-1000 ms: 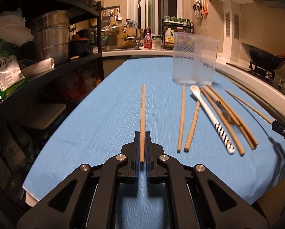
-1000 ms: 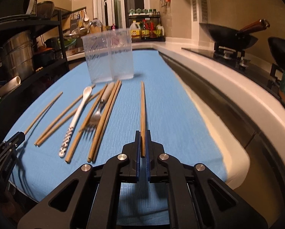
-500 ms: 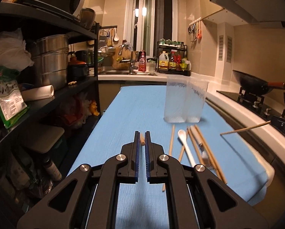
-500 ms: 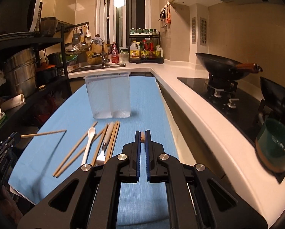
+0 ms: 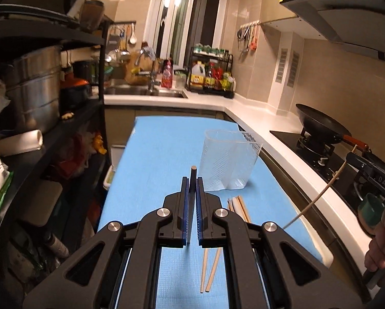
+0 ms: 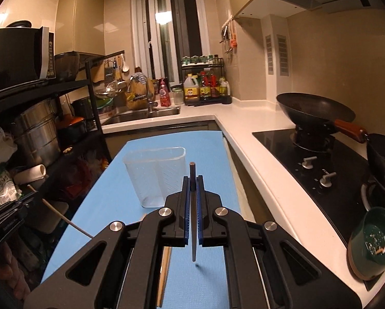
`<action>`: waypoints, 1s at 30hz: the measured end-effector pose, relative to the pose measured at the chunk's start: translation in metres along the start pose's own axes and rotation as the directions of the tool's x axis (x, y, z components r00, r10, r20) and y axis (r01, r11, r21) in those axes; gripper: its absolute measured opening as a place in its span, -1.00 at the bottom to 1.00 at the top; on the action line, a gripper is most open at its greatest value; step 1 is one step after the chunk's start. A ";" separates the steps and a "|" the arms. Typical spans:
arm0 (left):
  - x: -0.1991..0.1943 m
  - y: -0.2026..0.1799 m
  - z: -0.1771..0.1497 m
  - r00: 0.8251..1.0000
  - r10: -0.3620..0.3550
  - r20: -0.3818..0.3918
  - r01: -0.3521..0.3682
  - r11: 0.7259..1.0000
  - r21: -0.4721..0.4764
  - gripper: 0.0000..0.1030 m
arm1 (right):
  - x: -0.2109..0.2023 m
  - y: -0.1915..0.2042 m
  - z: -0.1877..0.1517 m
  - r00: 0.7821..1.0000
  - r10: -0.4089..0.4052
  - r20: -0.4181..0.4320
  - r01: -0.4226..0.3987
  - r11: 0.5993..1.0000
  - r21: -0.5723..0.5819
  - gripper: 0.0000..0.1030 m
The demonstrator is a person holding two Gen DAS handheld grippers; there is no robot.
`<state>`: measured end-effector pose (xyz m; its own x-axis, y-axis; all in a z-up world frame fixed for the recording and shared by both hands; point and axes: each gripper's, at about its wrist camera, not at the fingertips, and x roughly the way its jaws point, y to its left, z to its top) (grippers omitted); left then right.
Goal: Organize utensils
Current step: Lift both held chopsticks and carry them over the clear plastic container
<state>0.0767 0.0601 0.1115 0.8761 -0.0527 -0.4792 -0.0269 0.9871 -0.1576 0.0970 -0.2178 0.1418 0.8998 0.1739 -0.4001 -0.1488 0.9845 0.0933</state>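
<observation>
Left tongs (image 5: 191, 188) and right tongs (image 6: 191, 186) each pinch an upright chopstick above the blue desk (image 5: 154, 159), the clear holder (image 6: 154, 175) at eleven o'clock of the right tongs; tilted chopsticks could strike its rim.

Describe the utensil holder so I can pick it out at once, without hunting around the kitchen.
Find the long blue cloth-covered table beside the white counter. Toward its far half stands a clear plastic two-compartment holder, upright, and no utensils show inside it. It is the only see-through, standing thing there; the wooden chopsticks lie flat in front of it.
</observation>
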 end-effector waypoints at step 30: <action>0.035 -0.032 0.180 0.982 -0.187 -0.031 0.189 0.980 0.059 -0.90 | 0.058 0.044 0.185 0.992 0.119 0.050 -0.114 0.989 -0.090 -0.91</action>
<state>0.1953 0.0538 0.2551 0.8501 -0.2413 -0.4680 0.1673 0.9666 -0.1943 0.2189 -0.1688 0.2913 0.8950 0.2887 -0.3400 -0.2872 0.9562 0.0558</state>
